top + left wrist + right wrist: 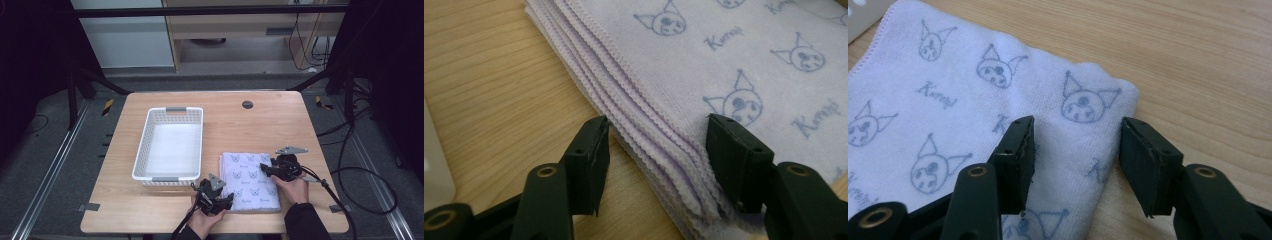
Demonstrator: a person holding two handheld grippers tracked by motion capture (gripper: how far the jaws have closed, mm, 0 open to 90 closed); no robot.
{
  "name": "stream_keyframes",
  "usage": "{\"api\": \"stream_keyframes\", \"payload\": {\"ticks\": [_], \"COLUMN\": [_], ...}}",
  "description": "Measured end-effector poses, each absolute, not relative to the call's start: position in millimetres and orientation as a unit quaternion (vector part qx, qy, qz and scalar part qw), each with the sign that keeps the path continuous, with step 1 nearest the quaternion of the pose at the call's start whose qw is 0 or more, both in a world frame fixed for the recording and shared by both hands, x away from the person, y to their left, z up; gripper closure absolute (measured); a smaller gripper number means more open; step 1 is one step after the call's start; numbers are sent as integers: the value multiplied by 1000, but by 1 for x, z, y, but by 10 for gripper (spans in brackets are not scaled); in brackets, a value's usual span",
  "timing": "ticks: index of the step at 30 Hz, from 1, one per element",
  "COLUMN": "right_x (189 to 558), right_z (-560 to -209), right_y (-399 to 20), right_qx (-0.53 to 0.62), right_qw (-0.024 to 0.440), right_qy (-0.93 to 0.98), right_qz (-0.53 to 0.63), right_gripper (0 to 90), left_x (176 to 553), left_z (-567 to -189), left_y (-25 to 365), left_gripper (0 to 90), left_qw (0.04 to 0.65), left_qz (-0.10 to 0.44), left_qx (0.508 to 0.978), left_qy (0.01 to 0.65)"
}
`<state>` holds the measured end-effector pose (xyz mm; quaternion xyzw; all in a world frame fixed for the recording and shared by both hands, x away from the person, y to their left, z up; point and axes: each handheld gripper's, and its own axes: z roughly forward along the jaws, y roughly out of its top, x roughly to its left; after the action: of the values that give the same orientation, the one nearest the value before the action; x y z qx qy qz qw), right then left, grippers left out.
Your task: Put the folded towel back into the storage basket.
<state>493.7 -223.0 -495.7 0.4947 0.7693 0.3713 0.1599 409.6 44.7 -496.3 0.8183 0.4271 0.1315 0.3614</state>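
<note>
Two hands at the table's near edge hold grippers, both with jaws wide apart and gripping nothing: the left gripper (223, 199) straddles the stacked edges of a folded towel (250, 181); the right gripper (266, 169) straddles its far right corner. The lilac towel, printed with cat faces and a script word too blurred to read, lies right of a white basket (144, 145).

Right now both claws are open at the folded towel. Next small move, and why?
Probably shut the left claw on the towel's layered edge. Its jaws already straddle that stacked hem, one over the wood, one over the cloth. The right claw is open over the far corner and could pinch next. The basket sits empty beside it.
</note>
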Motion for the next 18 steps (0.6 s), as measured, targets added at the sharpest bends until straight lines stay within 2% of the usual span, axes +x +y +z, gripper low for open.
{"api": "stream_keyframes", "payload": {"ticks": [7, 13, 14, 18], "right_x": [496, 495, 495, 494], "right_z": [-499, -499, -498, -497], "right_y": [-225, -224, -224, -223], "right_qx": [513, 514, 515, 513], "right_qw": [128, 121, 118, 121], "right_qy": [757, 756, 755, 755], "right_qz": [384, 387, 389, 389], "right_gripper": [554, 617, 656, 712], "left_x": [410, 410, 411, 412], "left_z": [-497, -497, -497, -497], "left_y": [44, 43, 44, 45], "left_gripper": [474, 523, 552, 626], "left_qw": [365, 371, 373, 380], "left_qz": [122, 113, 104, 90], "left_qx": [817, 815, 816, 814], "left_qy": [430, 431, 430, 429]}}
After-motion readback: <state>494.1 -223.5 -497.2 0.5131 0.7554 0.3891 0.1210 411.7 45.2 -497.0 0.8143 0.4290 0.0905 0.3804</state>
